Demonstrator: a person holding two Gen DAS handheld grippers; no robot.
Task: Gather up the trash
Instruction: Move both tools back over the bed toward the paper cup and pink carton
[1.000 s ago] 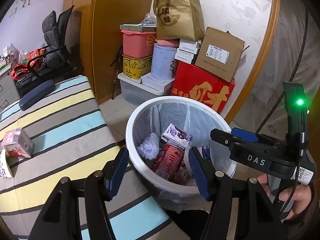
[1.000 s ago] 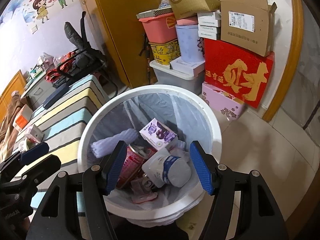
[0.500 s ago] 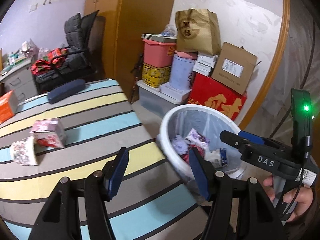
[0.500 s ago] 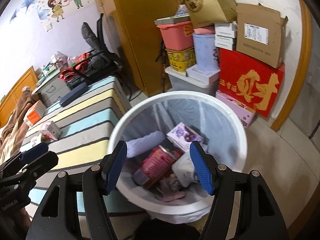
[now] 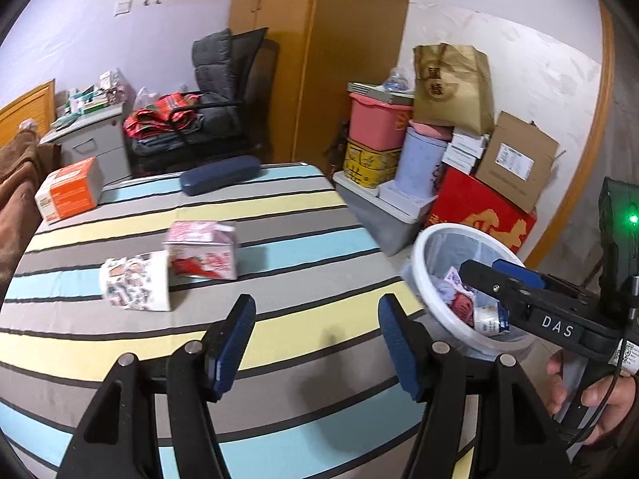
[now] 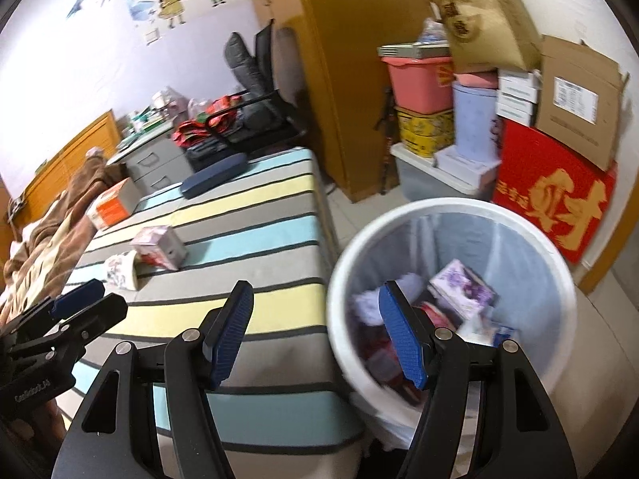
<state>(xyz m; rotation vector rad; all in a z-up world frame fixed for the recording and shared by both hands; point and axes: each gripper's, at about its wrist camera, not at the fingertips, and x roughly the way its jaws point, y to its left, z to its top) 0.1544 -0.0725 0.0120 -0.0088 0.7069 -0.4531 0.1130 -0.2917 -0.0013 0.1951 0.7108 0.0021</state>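
Over the striped bed [image 5: 279,215], the left gripper [image 5: 315,343] hangs released and empty short of a pink carton [image 5: 201,249] and paper cup [image 5: 135,285], while the right gripper [image 6: 319,335], likewise spread with nothing between its fingers, straddles the white bin's [image 6: 559,279] rim.

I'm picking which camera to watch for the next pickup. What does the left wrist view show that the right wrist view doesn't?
Only the left wrist view shows the person's hand holding the right gripper.

Only the right wrist view shows the white bin's whole rim and the brown blanket.

Both show the striped bed, the pink carton, the paper cup and the orange box.
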